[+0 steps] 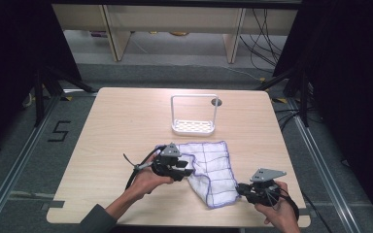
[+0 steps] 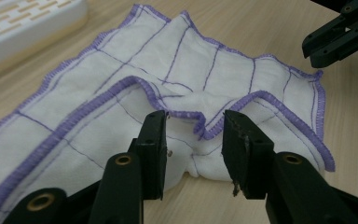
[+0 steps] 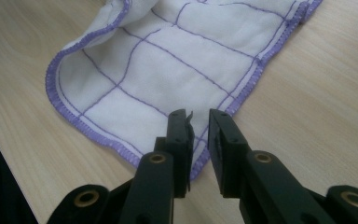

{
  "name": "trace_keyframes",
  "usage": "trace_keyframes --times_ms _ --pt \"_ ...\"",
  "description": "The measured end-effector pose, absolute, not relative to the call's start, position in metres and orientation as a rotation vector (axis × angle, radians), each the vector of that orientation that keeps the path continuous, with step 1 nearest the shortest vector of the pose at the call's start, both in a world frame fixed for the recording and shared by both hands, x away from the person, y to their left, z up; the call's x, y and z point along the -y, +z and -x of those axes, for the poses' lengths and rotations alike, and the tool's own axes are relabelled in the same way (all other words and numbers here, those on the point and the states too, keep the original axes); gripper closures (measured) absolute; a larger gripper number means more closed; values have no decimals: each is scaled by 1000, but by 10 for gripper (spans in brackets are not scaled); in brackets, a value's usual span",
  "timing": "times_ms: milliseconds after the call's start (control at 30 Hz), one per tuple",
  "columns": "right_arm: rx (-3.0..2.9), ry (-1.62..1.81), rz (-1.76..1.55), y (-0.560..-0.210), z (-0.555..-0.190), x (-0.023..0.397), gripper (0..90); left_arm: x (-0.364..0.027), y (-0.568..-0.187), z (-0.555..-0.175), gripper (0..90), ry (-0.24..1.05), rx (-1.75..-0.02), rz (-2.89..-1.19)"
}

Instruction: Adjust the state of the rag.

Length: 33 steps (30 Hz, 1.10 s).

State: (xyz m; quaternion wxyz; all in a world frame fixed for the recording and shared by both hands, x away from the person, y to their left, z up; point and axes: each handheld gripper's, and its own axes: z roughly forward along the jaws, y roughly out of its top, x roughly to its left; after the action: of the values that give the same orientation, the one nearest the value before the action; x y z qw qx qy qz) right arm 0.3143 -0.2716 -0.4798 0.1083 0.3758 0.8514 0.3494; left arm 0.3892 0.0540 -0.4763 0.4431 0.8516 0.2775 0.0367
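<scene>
Cloth [image 1: 209, 172], white with purple grid lines and purple stitched hem, lies rumpled on the desk [image 1: 116, 126], in the near half between my two hands. Nearest me, my right claw [image 1: 243, 189] sits at the cloth's near right corner; in the right gripper view its jaws stand a narrow gap apart over the hem at that corner [image 3: 200, 158], and I can't see the pads pressing on the fabric, so I read it as slightly spread, not pinching. Cloth beyond those jaws lies flat, one layer folded back along a curved edge. My left claw [image 1: 188, 169] is at the cloth's left edge, a bit farther in. In the left gripper view its jaws are spread with a raised wrinkle of the hem [image 2: 200, 128] standing between the tips, pads clear of it on both sides; nothing held. That edge is bunched into a ridge, the rest of the cloth spreading away behind it. The other claw shows at the top right of that view, just beside the cloth's far corner. Farther back, past the cloth and apart from it, a white rack [image 1: 194, 116] with a slotted base and a tall frame stands upright near the desk's far middle. A small dark disc [image 1: 217, 102] lies on the desk just behind the rack.
</scene>
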Motion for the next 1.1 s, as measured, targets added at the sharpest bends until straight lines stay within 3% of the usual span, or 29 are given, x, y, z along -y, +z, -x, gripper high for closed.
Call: trace_keyframes --times_ms 233,367,433,733,933,1100 --pt "-2511 1032 -1111 -479 -313 273 766 -30 -487 -392 603 89 -698 -2121" --pt "-2507 1033 -1095 -479 -311 273 731 -28 -491 -395 822 116 -708 -2128" --pt "-2502 1033 -1099 -477 -310 273 719 -32 -489 -394 875 145 -696 -2123" --pt "-2507 1034 -1083 -472 -305 270 717 -95 -460 -353 875 162 -675 -2053" --pt "-2509 1015 -1093 -476 -301 262 712 -140 -480 -321 872 127 -747 -2038" --pt "-2552 974 -1057 -480 -302 256 714 -152 -499 -309 865 91 -793 -2055"
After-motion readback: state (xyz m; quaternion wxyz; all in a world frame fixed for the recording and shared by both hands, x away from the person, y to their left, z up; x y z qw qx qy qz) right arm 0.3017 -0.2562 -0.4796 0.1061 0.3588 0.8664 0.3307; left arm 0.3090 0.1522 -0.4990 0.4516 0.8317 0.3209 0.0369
